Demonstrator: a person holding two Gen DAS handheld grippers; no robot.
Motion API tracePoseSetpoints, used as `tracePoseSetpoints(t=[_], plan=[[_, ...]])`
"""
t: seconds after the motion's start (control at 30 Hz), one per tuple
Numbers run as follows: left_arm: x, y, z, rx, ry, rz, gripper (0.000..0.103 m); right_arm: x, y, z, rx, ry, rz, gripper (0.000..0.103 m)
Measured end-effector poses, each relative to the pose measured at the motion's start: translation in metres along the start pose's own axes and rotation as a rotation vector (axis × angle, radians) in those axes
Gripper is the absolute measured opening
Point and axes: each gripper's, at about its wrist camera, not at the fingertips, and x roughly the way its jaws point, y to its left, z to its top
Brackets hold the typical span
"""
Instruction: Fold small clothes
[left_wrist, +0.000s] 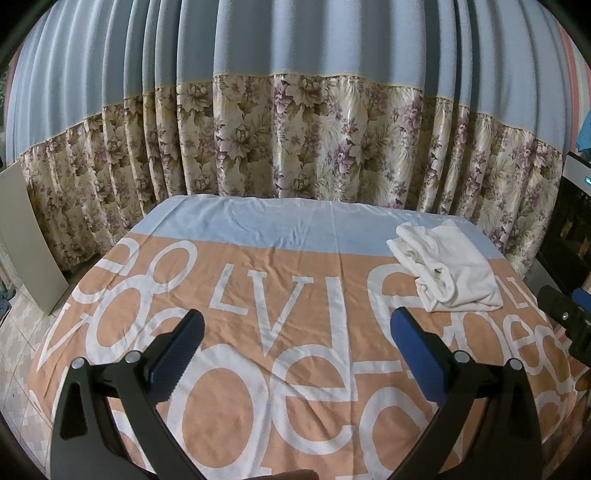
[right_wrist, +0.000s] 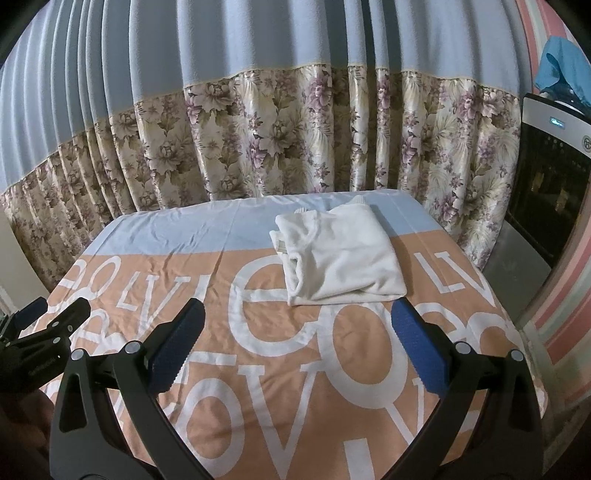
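Nearby, floral curtain behind folded garment

Right claw is cut off by the right edge in left wrist view; can't tell its jaw state there. Left claw is partly cut by the left edge in right view. Garment's inner layers are hidden in its folds. Appliance is cut off; logo too small to read. Desk's near edge is out of frame.

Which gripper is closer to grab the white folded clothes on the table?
Probably the right hand-held gripper. Its view shows the folded white garment just beyond its open fingers, roughly straight ahead. For the left hand-held gripper, the garment lies off to its right side.
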Motion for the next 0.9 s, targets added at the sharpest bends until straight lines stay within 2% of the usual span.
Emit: tracePoseSetpoints(t=[0.9], plan=[[0.002,0.000,-0.009,-0.007,0.005,0.007,0.101,0.006,0.011,-0.012,-0.002,0.022,0.007,0.100]])
